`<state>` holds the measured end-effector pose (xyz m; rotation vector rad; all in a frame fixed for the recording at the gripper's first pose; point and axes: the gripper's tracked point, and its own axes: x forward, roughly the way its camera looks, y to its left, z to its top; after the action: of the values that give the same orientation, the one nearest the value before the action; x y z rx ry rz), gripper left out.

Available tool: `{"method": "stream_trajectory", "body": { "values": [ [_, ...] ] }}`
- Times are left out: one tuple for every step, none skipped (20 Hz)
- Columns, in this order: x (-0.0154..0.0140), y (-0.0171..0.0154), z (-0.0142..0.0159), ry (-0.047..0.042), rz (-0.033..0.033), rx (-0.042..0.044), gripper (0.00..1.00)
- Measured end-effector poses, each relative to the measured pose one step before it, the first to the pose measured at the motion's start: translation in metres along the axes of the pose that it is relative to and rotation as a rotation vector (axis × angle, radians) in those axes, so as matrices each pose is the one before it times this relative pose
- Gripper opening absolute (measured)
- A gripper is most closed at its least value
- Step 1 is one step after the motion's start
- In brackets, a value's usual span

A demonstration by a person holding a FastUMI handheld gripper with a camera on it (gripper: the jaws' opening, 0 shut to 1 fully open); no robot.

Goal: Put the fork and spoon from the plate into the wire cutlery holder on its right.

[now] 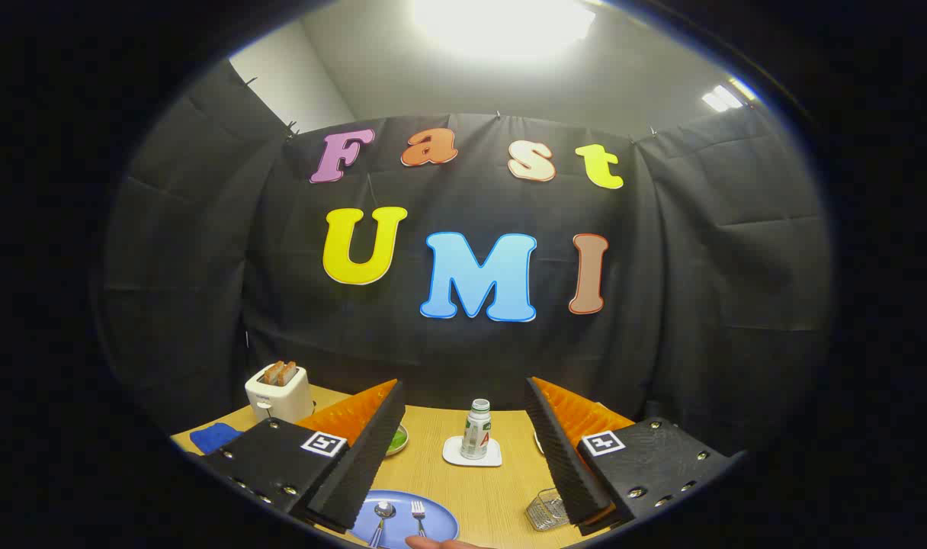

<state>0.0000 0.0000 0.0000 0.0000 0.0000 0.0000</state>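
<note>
Two ribbed fingers of the open tool (463, 446) flank a round blue plate (441, 518) bearing metal spoon (383, 515) and fork (418, 515).

Blue plate (441, 521) carrying a silver spoon (383, 515) and silver fork (418, 516); silvery wire cutlery holder (547, 509); pale wood-grain worktop (501, 488); white toaster (279, 393) with brown toast; blue cloth (214, 437); white coaster (473, 451) under a white bottle (476, 429) with green and red label

- Bright ceiling light (501, 27) overhead, blown out, glare
- Surface (494, 488) between the open jaws evenly lit, soft shadows
- Strong fisheye bending toward edges
- Focus sharp, no motion blur
</note>
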Motion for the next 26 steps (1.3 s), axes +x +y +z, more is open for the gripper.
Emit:
{"method": "stream_trajectory", "body": {
  "values": [
    [-0.00006, 0.00112, -0.00081, 0.00405, 0.00261, -0.00012, 0.96],
    [-0.00023, 0.00152, -0.00076, 0.00233, 0.00387, 0.00129, 0.96],
    [-0.00033, 0.00049, 0.00032, 0.00206, 0.00108, 0.00103, 0.96],
    [-0.00088, 0.00113, -0.00169, 0.00081, 0.00406, 0.00245, 0.96],
    [-0.00001, 0.00103, -0.00012, 0.00033, 0.00237, 0.00284, 0.96],
    [-0.00092, 0.00095, -0.00088, -0.00165, 0.0024, 0.00422, 0.96],
    [-0.00071, 0.00118, 0.00074, -0.00024, 0.00078, 0.00302, 0.96],
    [0.00008, 0.0013, -0.00145, 0.00054, 0.00331, 0.00073, 0.96],
    [-0.00028, 0.00131, 0.00021, 0.00024, 0.00154, -0.00064, 0.96],
    [0.00019, 0.00012, -0.0007, -0.00024, 0.00015, 0.0012, 0.96],
    [-0.00054, 0.00054, 0.00013, -0.00073, 0.00089, 0.00258, 0.96],
    [0.0, 0.00061, -0.00106, -0.00084, 0.00169, 0.00038, 0.96],
    [0.00104, 0.00074, -0.00007, 0.00157, 0.0037, 0.00017, 0.96],
    [0.00119, 0.0005, -0.00305, 0.00584, 0.00616, 0.00297, 0.96],
    [0.00096, 0.00035, -0.00235, 0.00764, 0.00426, 0.00128, 0.96],
    [0.00037, -0.00081, -0.00264, 0.00735, 0.00131, -0.0012, 0.96],
    [-0.00004, -0.00061, -0.00063, 0.00341, 0.00197, -0.00497, 0.96],
    [0.00002, -0.00004, -0.00112, 0.0039, 0.00202, -0.00631, 0.96],
    [0.00043, 0.00168, -0.00136, 0.003, 0.00963, -0.00383, 0.96],
    [0.00026, 0.00349, -0.00217, 0.00255, 0.01149, -0.00768, 0.96],
    [0.00047, 0.00308, -0.00157, 0.00411, 0.01807, -0.00973, 0.96],
    [0.00108, 0.00541, -0.00518, 0.01262, 0.02624, -0.01136, 0.96],
    [0.00062, 0.0043, -0.00645, 0.02312, 0.0223, -0.00475, 0.96],
    [-0.00045, 0.00236, -0.011, 0.03783, 0.01155, 0.00447, 0.96],
    [-0.00042, 0.00398, -0.01, 0.04374, 0.02156, 0.00087, 0.96],
    [0.0018, 0.00523, -0.00902, 0.03678, 0.01304, -0.00683, 0.96]
  ]
}}
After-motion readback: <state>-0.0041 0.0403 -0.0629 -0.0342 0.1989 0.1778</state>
